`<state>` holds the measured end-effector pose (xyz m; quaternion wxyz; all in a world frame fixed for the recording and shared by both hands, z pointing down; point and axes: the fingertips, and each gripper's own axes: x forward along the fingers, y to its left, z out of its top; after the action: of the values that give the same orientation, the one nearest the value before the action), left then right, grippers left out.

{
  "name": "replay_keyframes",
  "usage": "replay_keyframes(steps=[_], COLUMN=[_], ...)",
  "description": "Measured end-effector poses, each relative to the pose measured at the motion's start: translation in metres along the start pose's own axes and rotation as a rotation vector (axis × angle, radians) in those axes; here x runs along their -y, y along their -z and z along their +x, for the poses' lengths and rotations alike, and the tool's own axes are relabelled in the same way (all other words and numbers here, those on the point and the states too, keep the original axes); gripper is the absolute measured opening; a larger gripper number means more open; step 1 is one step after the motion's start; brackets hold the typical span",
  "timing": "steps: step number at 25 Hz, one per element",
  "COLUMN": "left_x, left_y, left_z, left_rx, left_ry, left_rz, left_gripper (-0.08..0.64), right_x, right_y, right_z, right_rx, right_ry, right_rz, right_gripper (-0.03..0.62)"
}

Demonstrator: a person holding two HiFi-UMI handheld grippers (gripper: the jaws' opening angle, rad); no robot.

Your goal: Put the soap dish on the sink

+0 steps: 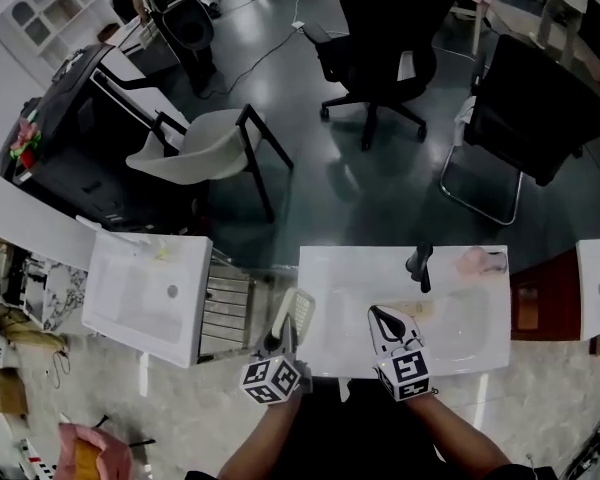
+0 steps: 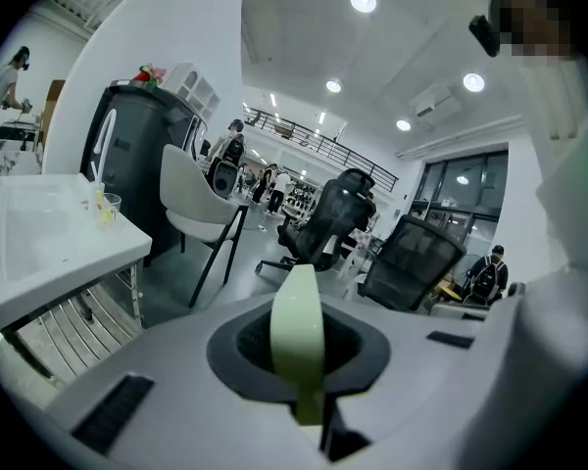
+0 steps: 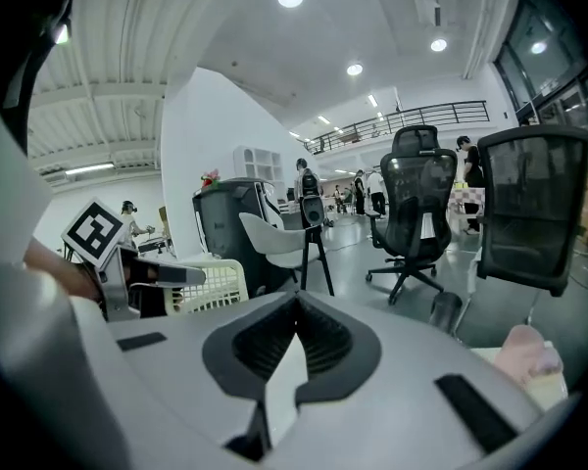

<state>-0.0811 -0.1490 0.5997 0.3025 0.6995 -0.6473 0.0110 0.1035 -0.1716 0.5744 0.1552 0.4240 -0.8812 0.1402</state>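
Currently: left claw (image 1: 283, 339) clamped on soap dish (image 1: 301, 310), held edge-on near sink's (image 1: 350, 288) left edge; right claw (image 1: 382, 318) closed, empty. Risk (thin-edge grip): dish may pivot or slip at set-down.

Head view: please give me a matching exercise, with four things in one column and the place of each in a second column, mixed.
1 soap dish
2 tap
3 pink thing
4 white chair

A on the floor beyond the sink
B in the left gripper
C on the sink's far right corner
D near the middle of the sink's far edge

Pairs: 1-B, 2-D, 3-C, 4-A
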Motion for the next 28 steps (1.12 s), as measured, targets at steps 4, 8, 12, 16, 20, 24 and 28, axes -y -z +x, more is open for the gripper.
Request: replay_keyframes(steps=[4,8,12,16,20,24,28], left_x=[-0.01,-0.025,-0.036,-0.047,-0.053,-0.06,-0.062], left_y=[-0.005,-0.008,-0.01,-0.015,-0.012,-0.001,0.01], left_z=[0.023,0.04,0.053,0.07,0.09,0.113,0.137], left_rx=[-0.023,-0.039,-0.034,-0.052,-0.082,-0.123,-0.166], left_ry=[0.027,0.046,0.065,0.075,0.091,0.101,0.119], left_rz=[0.005,0.006,0.011,-0.005,0.009,-0.004,-0.002], left_gripper=[0.021,0.021,0.021,0.021,0.021,0.021,0.021], right_x=[-0.006,-0.016,-0.02,-0.019,-0.02,-0.018,-0.012], right_y=[0.007,0.003,-0.01,-0.029,-0.034,-0.033,-0.03], right_z=[0.01,0.03,0.047,0.066,0.085,0.102,0.116], right_rx=[-0.044,-0.069,-0.07,-0.051,-0.061,-0.077,-0.101], right_ry=[0.019,0.017,0.046,0.069,0.065,0.071,0.078], right_rz=[0.044,0.052,-0.015,-0.014,-0.01,0.004,0.013], right_gripper=[-0.002,-0.002,-0.002,-0.002,-0.002,-0.002,-0.002])
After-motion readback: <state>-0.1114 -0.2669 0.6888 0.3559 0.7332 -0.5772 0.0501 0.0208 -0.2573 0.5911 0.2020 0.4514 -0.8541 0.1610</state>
